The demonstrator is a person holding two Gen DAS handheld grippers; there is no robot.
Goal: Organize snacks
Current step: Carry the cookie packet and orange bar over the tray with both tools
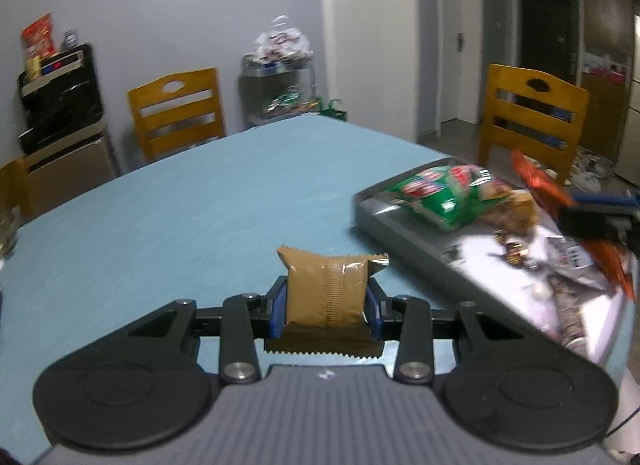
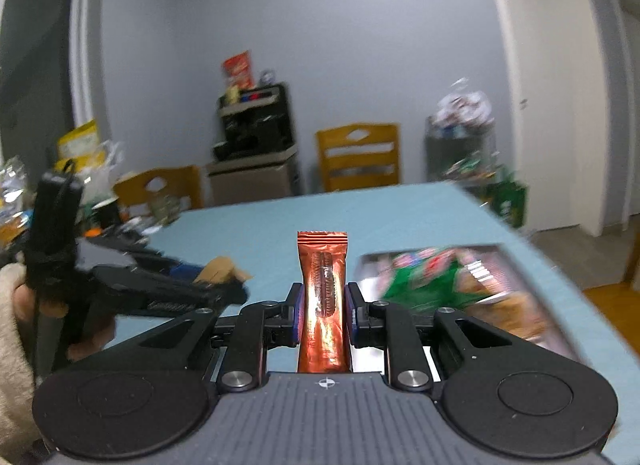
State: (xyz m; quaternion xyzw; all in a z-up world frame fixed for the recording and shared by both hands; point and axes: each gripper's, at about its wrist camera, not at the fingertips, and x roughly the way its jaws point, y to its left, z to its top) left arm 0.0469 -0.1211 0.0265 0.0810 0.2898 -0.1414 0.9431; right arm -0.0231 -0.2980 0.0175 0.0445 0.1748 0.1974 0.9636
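My left gripper [image 1: 326,307] is shut on a small tan-brown snack packet [image 1: 326,291], held above the blue table [image 1: 180,205]. In the right wrist view, my right gripper [image 2: 323,311] is shut on a slim orange-red snack bar wrapper [image 2: 322,297] that stands upright between the pads. A grey tray [image 1: 394,231] at the right of the left view holds a green snack bag [image 1: 444,191] and several other wrappers. The same tray [image 2: 516,265] lies just right of the right gripper. The right gripper with its orange bar [image 1: 540,181] shows over the tray, and the left gripper [image 2: 216,285] appears at left.
Wooden chairs [image 1: 176,109] [image 1: 532,113] stand around the table. A wire rack of snacks [image 1: 280,81] and a black appliance on a cabinet [image 1: 60,97] line the far wall. A cluttered surface [image 2: 80,185] sits beyond the table's left end. A hand and sleeve [image 2: 16,325] hold the left gripper.
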